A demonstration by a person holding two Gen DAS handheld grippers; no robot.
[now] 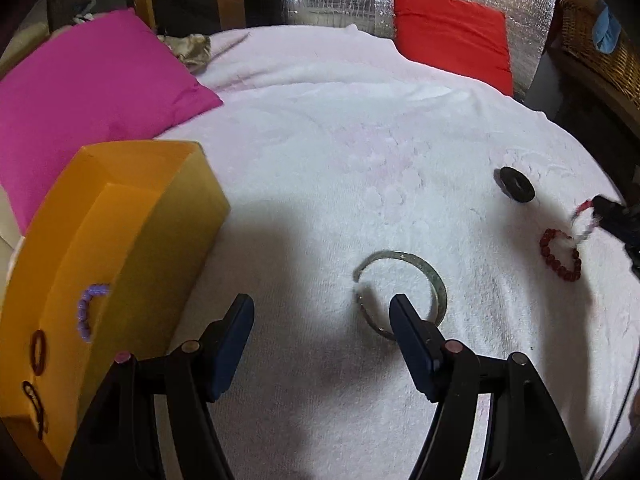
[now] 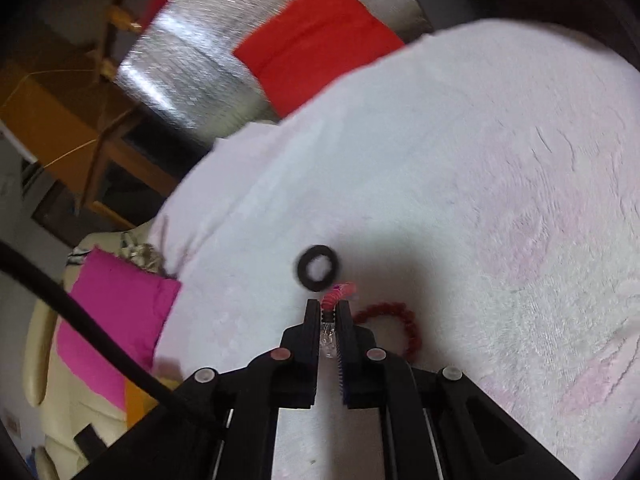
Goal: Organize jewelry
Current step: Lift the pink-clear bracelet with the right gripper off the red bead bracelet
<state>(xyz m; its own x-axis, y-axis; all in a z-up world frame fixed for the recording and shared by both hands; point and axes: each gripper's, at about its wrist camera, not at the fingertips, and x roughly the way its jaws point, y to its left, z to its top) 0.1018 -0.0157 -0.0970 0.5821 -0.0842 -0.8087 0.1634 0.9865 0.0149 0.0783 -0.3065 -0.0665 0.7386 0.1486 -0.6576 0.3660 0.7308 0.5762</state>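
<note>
Three pieces already lay in the yellow box [image 1: 120, 240]. My right gripper [image 2: 329, 312] pinched a pink-and-clear bracelet [image 2: 340, 293]; my left gripper [image 1: 322, 312] stood wide over the green bangle [image 1: 434, 280]. The red bead bracelet [image 1: 560, 254] and black ring [image 1: 517, 184] remained on the towel [image 1: 360, 140].

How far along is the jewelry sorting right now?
Partly done. Three pieces already lie in the yellow box, including a purple bead bracelet. The right gripper pinches a pink-and-clear bracelet. Still out: silver bangle, black ring, red bead bracelet.
</note>
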